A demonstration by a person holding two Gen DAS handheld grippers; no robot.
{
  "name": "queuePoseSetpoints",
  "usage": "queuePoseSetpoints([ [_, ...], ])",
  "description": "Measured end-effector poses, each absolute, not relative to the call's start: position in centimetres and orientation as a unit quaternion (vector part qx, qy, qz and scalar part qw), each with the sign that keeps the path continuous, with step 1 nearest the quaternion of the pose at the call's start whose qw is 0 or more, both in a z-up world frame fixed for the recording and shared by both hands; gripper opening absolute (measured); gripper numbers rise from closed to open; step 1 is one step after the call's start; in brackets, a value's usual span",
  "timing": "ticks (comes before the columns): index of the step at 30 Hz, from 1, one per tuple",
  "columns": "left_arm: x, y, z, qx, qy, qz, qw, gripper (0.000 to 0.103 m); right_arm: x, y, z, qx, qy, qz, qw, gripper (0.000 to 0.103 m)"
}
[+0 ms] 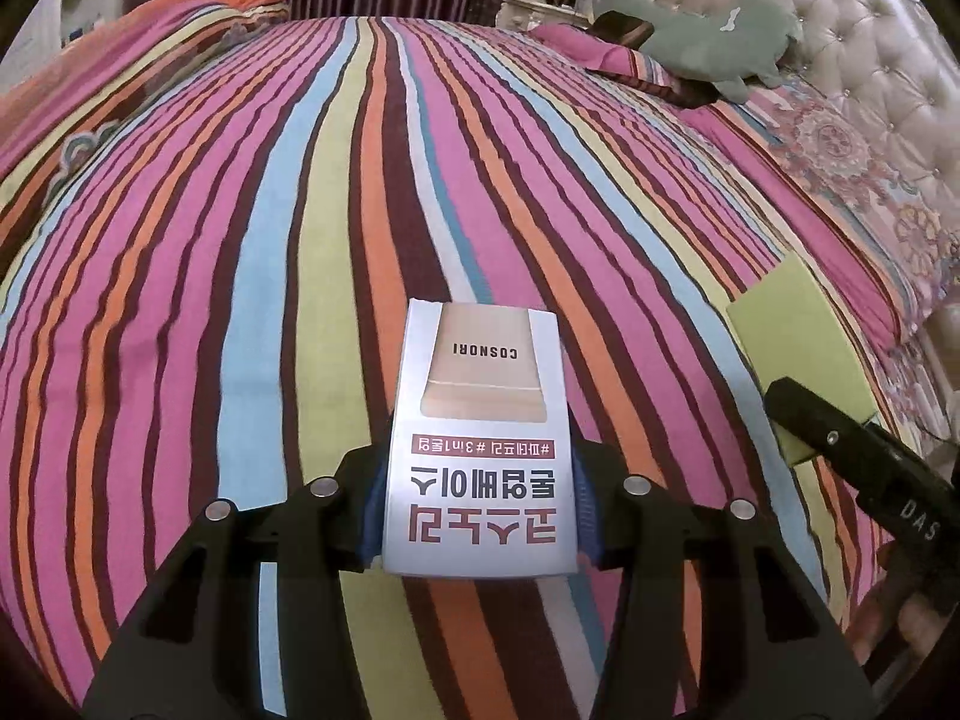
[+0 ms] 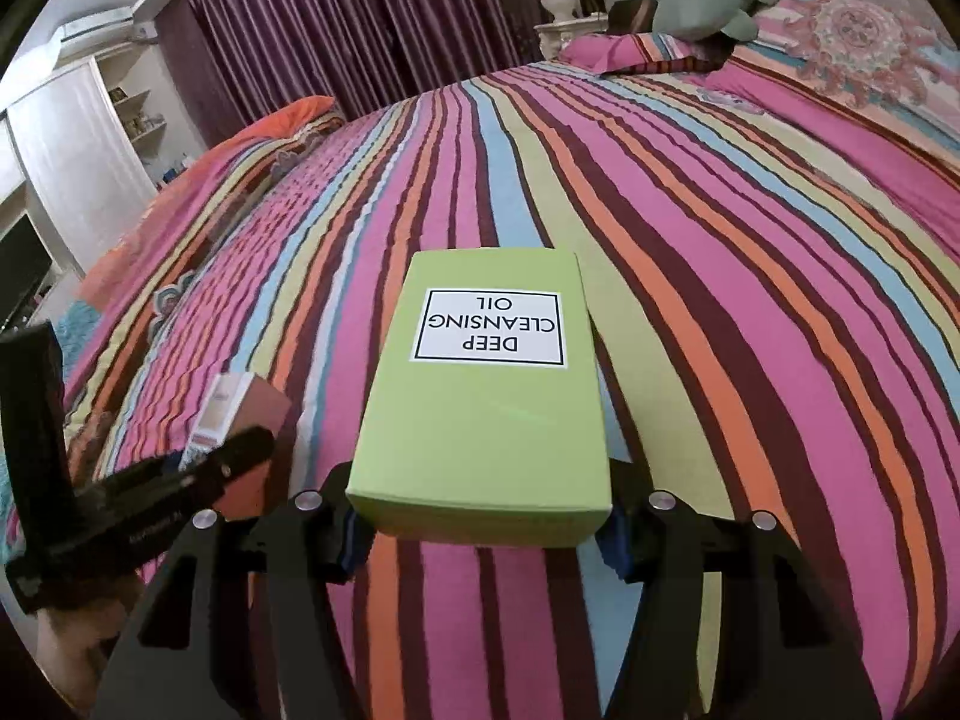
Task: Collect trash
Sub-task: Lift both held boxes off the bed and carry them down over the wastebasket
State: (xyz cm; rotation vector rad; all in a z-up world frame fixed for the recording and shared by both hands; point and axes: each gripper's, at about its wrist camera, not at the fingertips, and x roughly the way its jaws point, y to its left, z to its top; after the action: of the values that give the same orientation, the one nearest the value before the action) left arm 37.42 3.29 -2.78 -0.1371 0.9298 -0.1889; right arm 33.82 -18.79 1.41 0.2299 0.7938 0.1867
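Observation:
My left gripper [image 1: 480,510] is shut on a white cosmetics box [image 1: 480,438] printed "COSNORI", held just above the striped bedspread [image 1: 270,240]. My right gripper [image 2: 480,531] is shut on a lime green box [image 2: 486,396] labelled "DEEP CLEANSING OIL", also just above the bed. The green box [image 1: 798,348] and the right gripper also show at the right edge of the left wrist view. The white box [image 2: 225,414] and the left gripper show at the lower left of the right wrist view.
A green plush toy [image 1: 714,39] lies on striped pillows by the tufted headboard [image 1: 840,42]. A folded orange quilt [image 2: 282,120] lies at the bed's far side. Purple curtains [image 2: 336,18], a white shelf unit [image 2: 90,138] and a nightstand [image 2: 570,30] stand behind.

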Motion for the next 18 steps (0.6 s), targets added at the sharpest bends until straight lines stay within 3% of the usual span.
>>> queuePoseSetpoints([
  [18, 25.0, 2.3, -1.6, -0.064, 0.433, -0.093, 0.894, 0.048, 23.0, -17.3, 2.0, 0.099, 0.379, 0.124, 0.912, 0.056],
])
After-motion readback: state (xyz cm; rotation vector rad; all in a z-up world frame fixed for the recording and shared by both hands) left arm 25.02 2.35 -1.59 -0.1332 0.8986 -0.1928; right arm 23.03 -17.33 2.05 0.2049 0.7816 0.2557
